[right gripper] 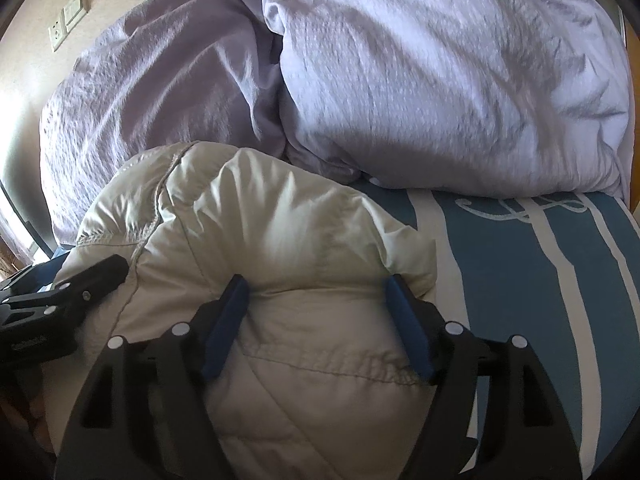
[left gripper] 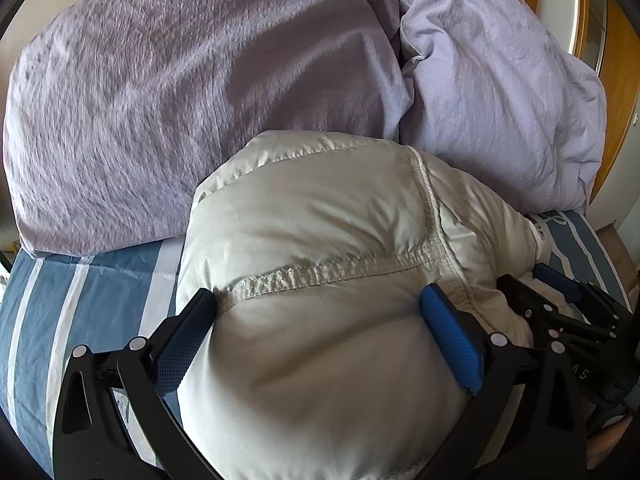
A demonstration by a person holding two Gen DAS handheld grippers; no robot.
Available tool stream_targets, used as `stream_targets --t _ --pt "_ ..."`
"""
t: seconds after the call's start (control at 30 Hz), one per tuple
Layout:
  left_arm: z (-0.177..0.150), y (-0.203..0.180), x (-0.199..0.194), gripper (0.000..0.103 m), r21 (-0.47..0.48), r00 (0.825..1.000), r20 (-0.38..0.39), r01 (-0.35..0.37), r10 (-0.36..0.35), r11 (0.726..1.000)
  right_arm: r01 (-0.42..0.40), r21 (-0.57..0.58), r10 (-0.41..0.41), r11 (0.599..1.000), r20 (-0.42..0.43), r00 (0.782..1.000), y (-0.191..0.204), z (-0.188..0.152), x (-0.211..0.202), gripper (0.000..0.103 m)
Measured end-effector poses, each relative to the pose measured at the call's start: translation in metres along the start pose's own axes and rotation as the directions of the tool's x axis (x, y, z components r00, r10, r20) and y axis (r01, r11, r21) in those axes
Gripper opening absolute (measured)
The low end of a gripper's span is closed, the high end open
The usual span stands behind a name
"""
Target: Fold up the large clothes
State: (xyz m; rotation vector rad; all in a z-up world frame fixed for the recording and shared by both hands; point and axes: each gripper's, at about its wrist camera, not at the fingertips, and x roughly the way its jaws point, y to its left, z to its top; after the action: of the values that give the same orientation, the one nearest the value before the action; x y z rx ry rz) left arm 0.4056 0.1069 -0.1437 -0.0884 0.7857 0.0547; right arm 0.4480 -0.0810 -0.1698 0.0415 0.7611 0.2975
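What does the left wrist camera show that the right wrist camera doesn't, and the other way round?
Only the left wrist view shows the wooden door at its right edge, and the right claw from the side. Only the right wrist view shows the wall switch and socket, and the left claw's tip resting against the jacket. Both show the cream puffer jacket bulging between a claw's blue pads, the lilac duvet heaped behind it, and the blue striped bedsheet.

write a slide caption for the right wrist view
Right gripper straddling a puffy cream jacket on a striped bedsheet, lilac duvet behind.
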Motion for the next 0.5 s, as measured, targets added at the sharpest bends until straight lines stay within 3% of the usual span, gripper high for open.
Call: stream_targets --t 0.27,0.5 --pt "-0.001 0.003 0.005 0.102 -0.009 1.0 0.001 0.002 -0.002 1.0 0.007 0.002 -0.007 1.0 -0.016 1.0 0.0 0.0 0.008 0.074" --pt "0.005 0.005 -0.012 0.102 -0.022 0.999 -0.042 0.001 -0.002 1.0 0.035 0.024 -0.032 0.999 -0.111 0.993 -0.003 0.016 -0.005 0.084"
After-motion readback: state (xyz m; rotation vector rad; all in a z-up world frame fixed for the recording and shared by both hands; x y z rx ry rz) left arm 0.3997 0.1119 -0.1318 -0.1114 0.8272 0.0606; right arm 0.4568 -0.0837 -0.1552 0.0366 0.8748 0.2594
